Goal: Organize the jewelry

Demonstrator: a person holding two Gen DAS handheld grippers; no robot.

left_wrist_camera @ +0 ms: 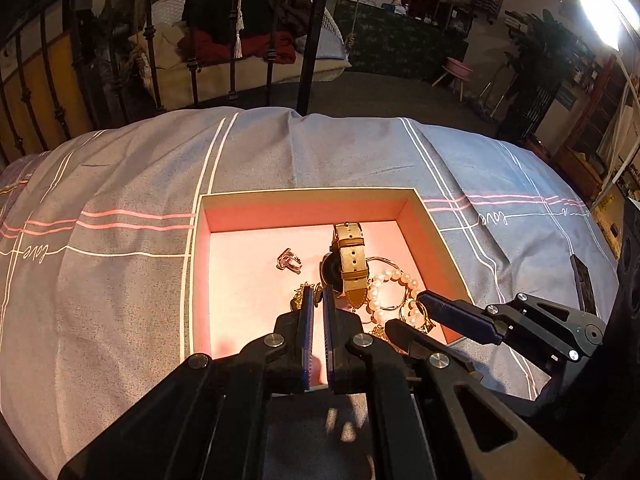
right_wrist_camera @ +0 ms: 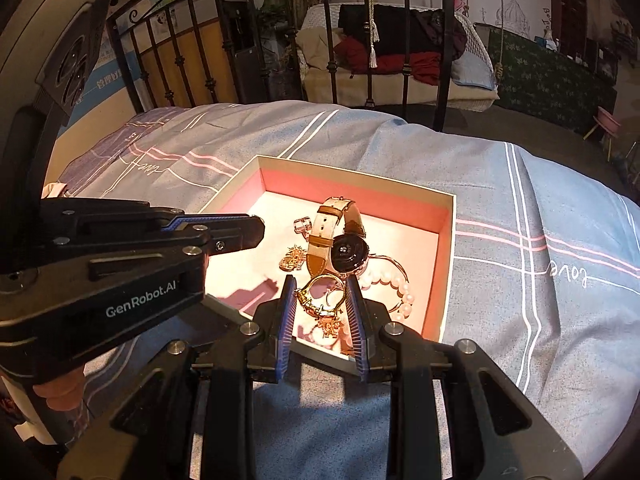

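A pink-lined open box (left_wrist_camera: 304, 194) (right_wrist_camera: 448, 224) lies on the bed. In it are a watch with a tan strap (left_wrist_camera: 350, 258) (right_wrist_camera: 332, 236), a pearl bracelet (left_wrist_camera: 390, 284) (right_wrist_camera: 404, 292), a clear pink ring (left_wrist_camera: 289, 260) (right_wrist_camera: 302, 224), a gold brooch (right_wrist_camera: 292, 259) and a gold bangle (right_wrist_camera: 320, 294). My left gripper (left_wrist_camera: 316, 292) hangs over the box's near part, jaws nearly together with a narrow gap, nothing between them. My right gripper (right_wrist_camera: 320, 284) (left_wrist_camera: 404, 312) is open, its fingers on either side of the gold bangle.
The box rests on a grey-blue bedspread (left_wrist_camera: 120, 184) (right_wrist_camera: 520, 208) with white and pink stripes. A black metal bed rail (left_wrist_camera: 308, 36) (right_wrist_camera: 444, 44) stands behind it. Beyond are a daybed with heaped clothes (left_wrist_camera: 248, 32) and cluttered furniture at the right.
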